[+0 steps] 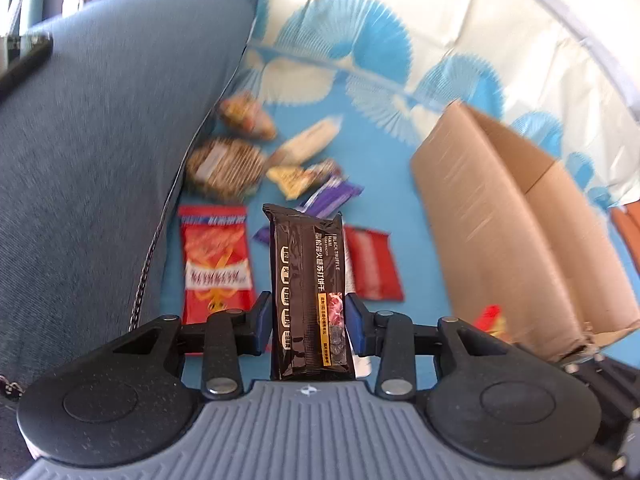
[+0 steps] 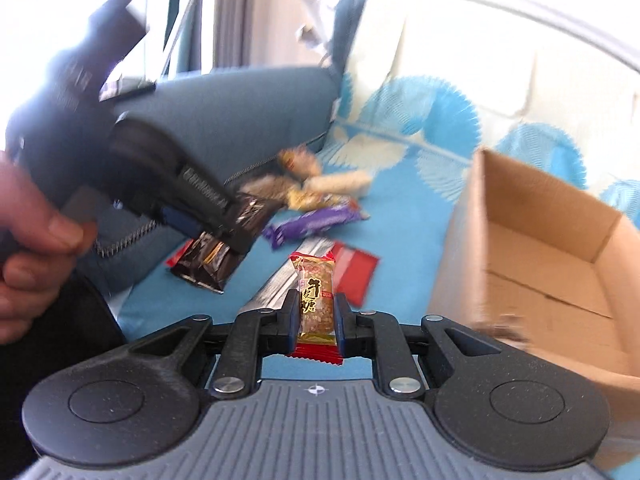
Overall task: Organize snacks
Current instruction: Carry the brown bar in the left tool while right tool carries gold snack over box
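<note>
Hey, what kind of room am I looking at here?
Probably a home living room: a blue-grey sofa cushion, a fan-patterned blue seat cover strewn with snacks, and curtains by a bright window.

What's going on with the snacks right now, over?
Left gripper shut on black cracker pack. Right gripper shut on candy. Box open, nothing blocking it.

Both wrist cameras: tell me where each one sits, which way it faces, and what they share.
Left wrist: sits on the left tool, facing down over the blue sheet; its pads clamp a black cracker pack.
Right wrist: sits on the right tool, facing leftward over the sheet; it clamps a small nougat candy, and the person's hand shows.
Shared: cracker pack, purple wrapper, cardboard box.
</note>
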Tool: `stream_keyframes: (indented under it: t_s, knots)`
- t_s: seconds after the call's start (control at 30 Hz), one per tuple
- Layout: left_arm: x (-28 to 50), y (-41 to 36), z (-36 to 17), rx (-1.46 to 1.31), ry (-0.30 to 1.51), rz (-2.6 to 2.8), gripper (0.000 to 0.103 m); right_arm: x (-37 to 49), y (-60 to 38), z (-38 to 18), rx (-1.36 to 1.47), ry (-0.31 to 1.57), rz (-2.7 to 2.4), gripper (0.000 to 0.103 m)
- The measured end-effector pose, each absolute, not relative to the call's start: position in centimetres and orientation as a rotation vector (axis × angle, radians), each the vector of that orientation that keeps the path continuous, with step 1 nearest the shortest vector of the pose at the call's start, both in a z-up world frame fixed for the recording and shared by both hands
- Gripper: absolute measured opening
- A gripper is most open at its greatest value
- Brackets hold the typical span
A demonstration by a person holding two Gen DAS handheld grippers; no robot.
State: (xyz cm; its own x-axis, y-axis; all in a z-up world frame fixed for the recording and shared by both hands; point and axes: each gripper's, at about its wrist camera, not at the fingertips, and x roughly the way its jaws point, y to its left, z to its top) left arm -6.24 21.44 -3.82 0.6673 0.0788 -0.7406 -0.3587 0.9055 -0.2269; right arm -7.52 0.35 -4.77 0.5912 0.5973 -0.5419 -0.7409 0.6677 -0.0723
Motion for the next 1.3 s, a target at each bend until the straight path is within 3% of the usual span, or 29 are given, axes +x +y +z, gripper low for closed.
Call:
stream_keyframes:
  t_s: [0.4, 0.87, 1.0, 1.3]
  knots:
    - [-6.8, 20.2, -2.6, -0.318, 0.703, 0.204, 0.042, -7.4, -10.2, 2.8, -0.123, 0.341, 0.563, 0.018]
    - [-5.6, 20.2, -3.1, -0.279, 0.73, 0.231, 0.042, -0.2, -19.1, 2.2, 0.013, 0.321, 0.385, 0.018]
    - [-6.2, 19.6, -2.5, -0.245, 0.665, 0.257, 0.042, 1.7, -21.2, 1.6, 0.054, 0.308, 0.333, 0.018]
    - [-5.8, 17.5, -1.4, -0.269, 0.697, 0.335, 0.042, 3.5, -20.0, 0.2, 0.073, 0.344, 0.377, 0.018]
